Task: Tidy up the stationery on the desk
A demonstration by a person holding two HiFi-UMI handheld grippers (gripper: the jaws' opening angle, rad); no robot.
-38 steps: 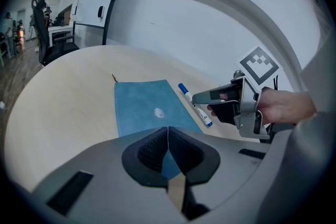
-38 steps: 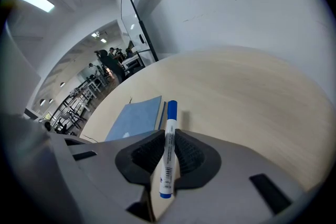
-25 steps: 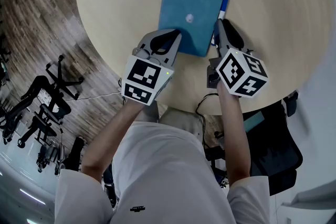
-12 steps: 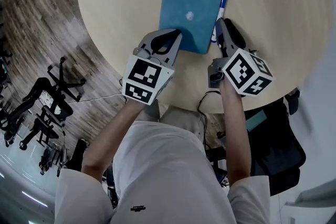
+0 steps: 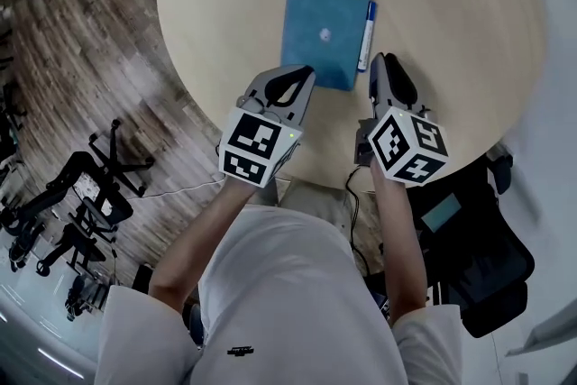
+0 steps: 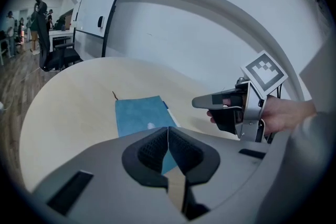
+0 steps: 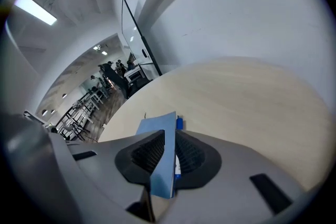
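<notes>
Since a second ago both have lifted clear of the book: my left gripper (image 5: 305,77), fingers pressed together on nothing, and my right gripper (image 5: 379,60), fingers slightly apart, empty. Just beyond, the blue notebook (image 5: 323,32) lies flat on the table (image 5: 451,13), with the pen (image 5: 364,36) along its right edge.

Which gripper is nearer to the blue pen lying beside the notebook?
Right. The right gripper is just short of the pen's near end; the left gripper is by the notebook's near left corner, most of the notebook's width away.
</notes>
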